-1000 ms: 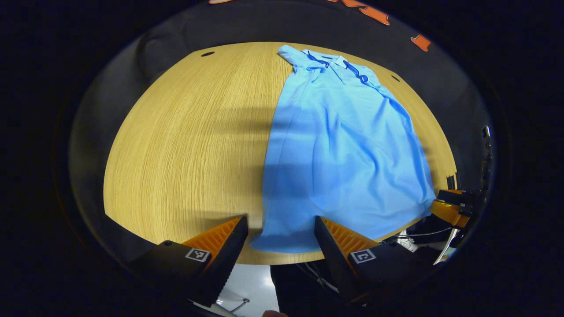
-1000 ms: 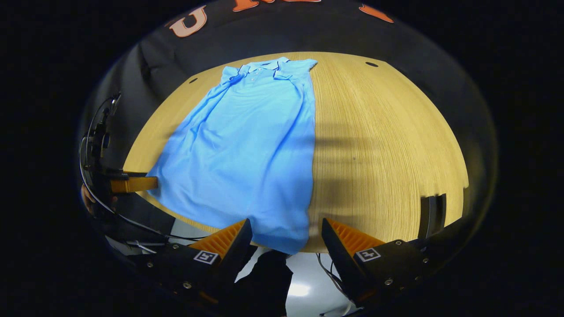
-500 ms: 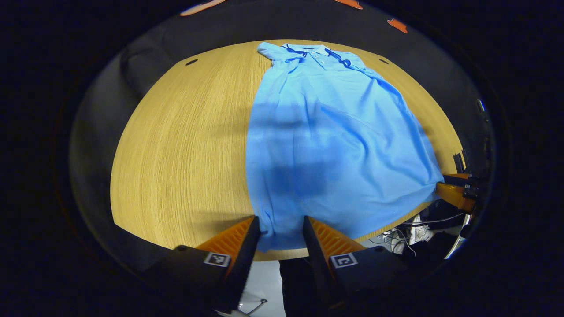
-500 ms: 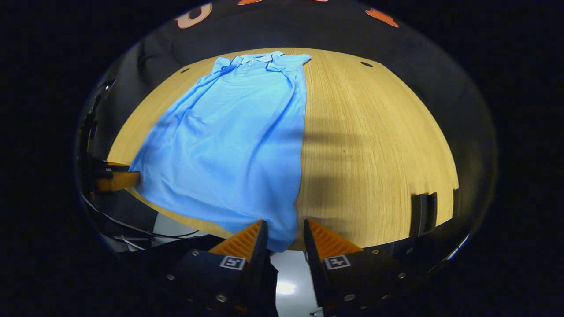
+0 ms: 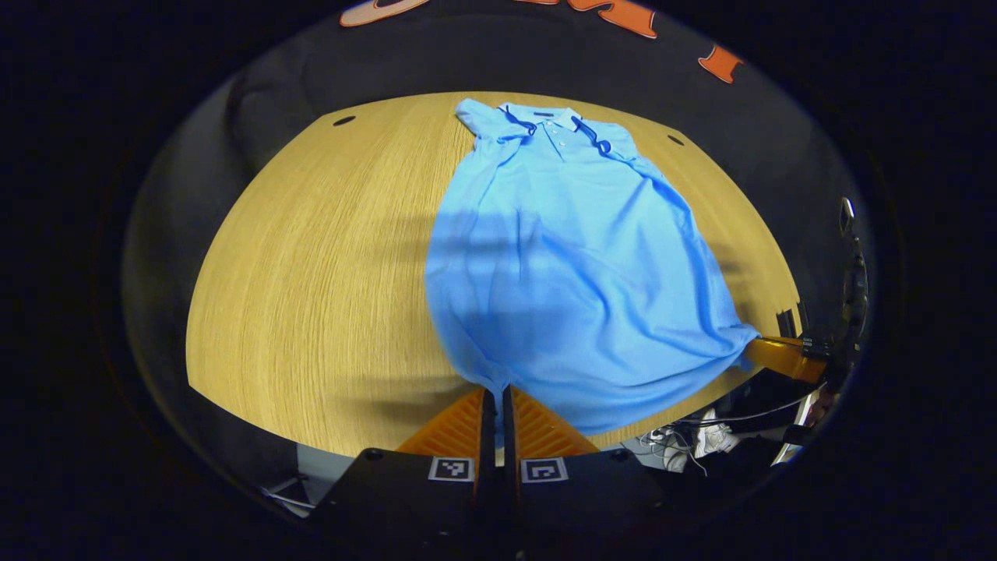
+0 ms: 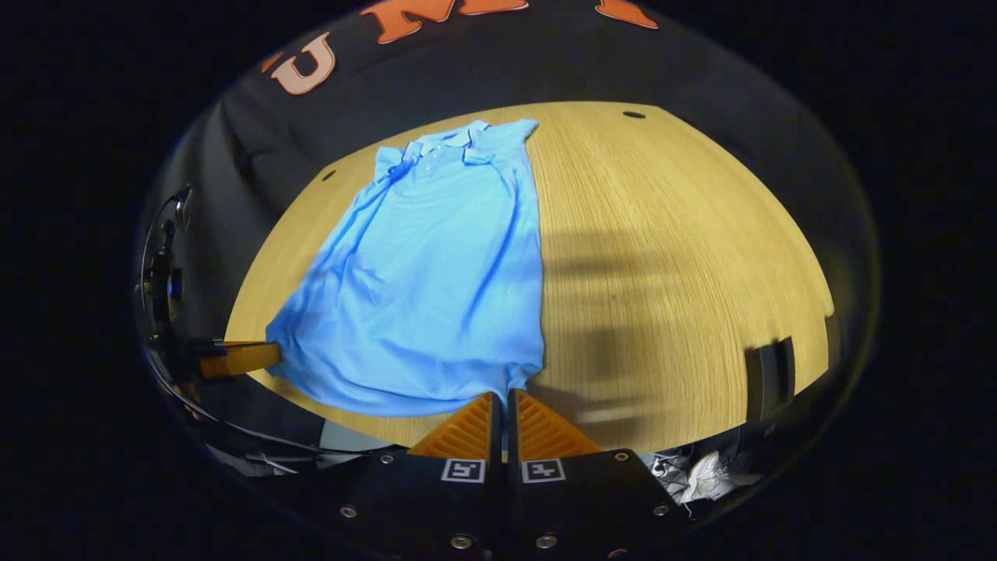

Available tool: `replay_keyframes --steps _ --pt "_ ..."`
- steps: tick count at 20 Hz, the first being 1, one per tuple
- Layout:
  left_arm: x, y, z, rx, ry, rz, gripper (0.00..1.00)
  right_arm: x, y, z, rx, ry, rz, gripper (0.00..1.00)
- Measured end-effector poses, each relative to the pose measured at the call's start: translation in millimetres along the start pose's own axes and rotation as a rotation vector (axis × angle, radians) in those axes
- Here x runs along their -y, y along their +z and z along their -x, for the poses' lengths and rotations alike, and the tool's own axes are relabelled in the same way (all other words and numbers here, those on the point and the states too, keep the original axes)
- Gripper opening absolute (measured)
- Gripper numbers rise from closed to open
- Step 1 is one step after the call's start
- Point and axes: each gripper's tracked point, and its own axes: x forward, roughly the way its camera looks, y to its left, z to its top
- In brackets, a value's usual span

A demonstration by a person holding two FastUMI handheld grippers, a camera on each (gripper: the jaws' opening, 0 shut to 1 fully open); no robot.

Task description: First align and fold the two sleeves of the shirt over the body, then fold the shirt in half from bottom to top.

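Note:
A light blue polo shirt [image 5: 561, 265] lies lengthwise on the round wooden table [image 5: 311, 265], collar at the far end, both sleeves folded in over the body. My left gripper [image 5: 495, 393] is shut on the shirt's near hem corner, which puckers where the fingers pinch it. In the right gripper view the same shirt [image 6: 436, 273] stretches away from me, and my right gripper [image 6: 503, 397] is shut on its other hem corner. Each view also shows the opposite gripper at the far hem corner: the right gripper [image 5: 767, 352] and the left gripper [image 6: 241, 357]. The hem between them sags slightly.
The booth's black cloth wall rises behind the table. Small dark holes [image 5: 343, 121] mark the tabletop's far edge. A dark upright object [image 6: 767, 372] stands at the table's near right rim. Cables and a white shoe [image 5: 713, 440] lie on the floor below.
Both grippers went from wide open around the hem corners to shut on them. The hem has bunched and lifted a little off the table edge.

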Motion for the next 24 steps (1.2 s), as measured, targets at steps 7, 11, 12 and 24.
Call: replay_keyframes --steps 7,11,12,24 --pt "8.6 86.2 21.7 0.150 -0.043 -0.009 0.08 -3.0 79.1 27.9 0.138 -0.011 -0.002 0.03" --pt "4.6 131.0 34.8 0.228 -0.048 -0.050 0.08 -4.2 122.6 38.6 0.211 -0.025 0.003 0.03" --pt "3.4 143.6 36.3 0.246 -0.046 -0.057 0.08 -6.3 132.9 40.5 0.223 -0.023 0.007 0.03" --pt "-24.2 260.2 34.3 0.373 -0.043 -0.058 0.08 -22.9 256.0 29.5 0.335 -0.040 0.034 0.03"
